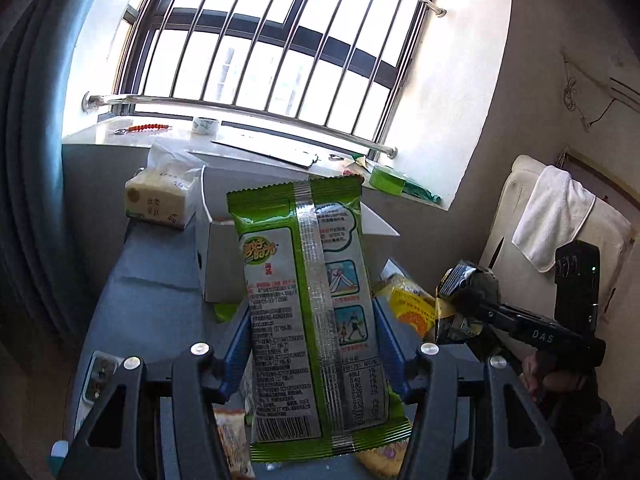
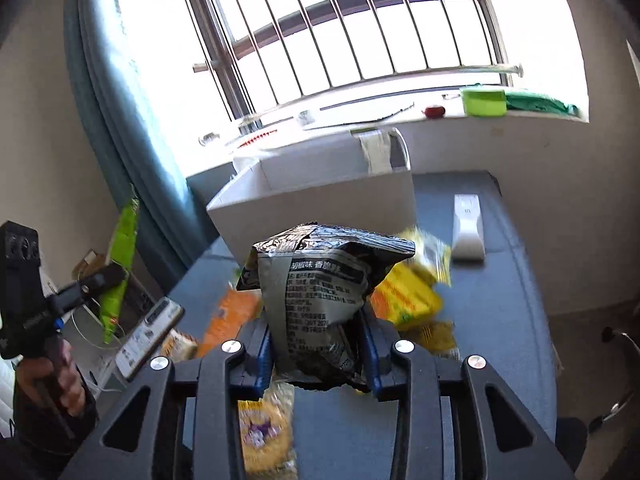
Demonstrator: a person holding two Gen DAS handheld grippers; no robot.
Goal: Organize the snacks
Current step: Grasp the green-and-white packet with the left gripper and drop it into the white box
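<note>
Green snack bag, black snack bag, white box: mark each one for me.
green snack bag (image 1: 312, 312): left wrist view, middle of its printed back.
black snack bag (image 2: 320, 300): right wrist view, grey text panel.
white box (image 2: 320, 216): right wrist view, near outer wall.

you're looking at two held snack packets, one green packet (image 1: 316, 312) and one black packet (image 2: 320, 300), one white box (image 2: 320, 196), one tissue pack (image 1: 158, 200), and one phone (image 2: 150, 336).

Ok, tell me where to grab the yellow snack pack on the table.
Take the yellow snack pack by its crimped end edge, coming from above. It lies flat on the blue table, so only its thin edges fit between the fingers; both grippers are full now.
</note>
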